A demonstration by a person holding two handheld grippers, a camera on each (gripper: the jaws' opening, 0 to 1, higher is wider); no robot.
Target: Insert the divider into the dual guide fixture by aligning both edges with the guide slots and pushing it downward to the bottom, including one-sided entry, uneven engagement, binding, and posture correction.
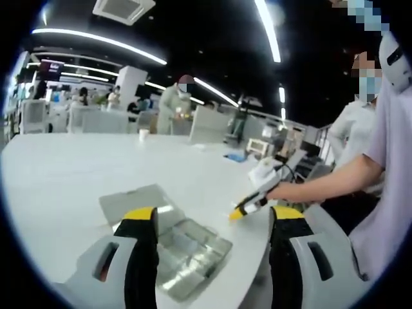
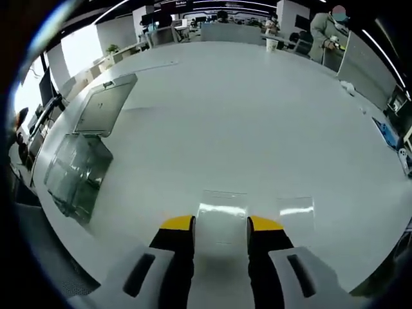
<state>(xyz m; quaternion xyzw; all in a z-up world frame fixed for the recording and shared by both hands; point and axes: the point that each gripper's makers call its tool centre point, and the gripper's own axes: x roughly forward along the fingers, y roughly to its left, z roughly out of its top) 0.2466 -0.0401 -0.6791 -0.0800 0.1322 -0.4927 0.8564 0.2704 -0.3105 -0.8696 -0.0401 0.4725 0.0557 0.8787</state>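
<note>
White table [image 2: 257, 116], clear divider [image 2: 222, 215] seemingly between right gripper [image 2: 221, 225] fingers

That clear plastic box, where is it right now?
In the left gripper view the clear plastic box lies open on the white table, between the left claw's tips, nearer its left tip.

Open case [image 2: 80, 154] left on table [image 2: 257, 116]

Large white table [image 2: 257, 122], glossy, reflects ceiling lights. Dark ceiling w/ long strip lights [image 1: 96, 40] and a square AC vent [image 1: 123, 9]. Open-plan room behind: white pillar [image 1: 131, 80], desks, grey partitions [image 1: 209, 124], monitors. Paper cup [image 1: 143, 134] on far table edge. Bright window on one side [image 2: 80, 48].
</note>
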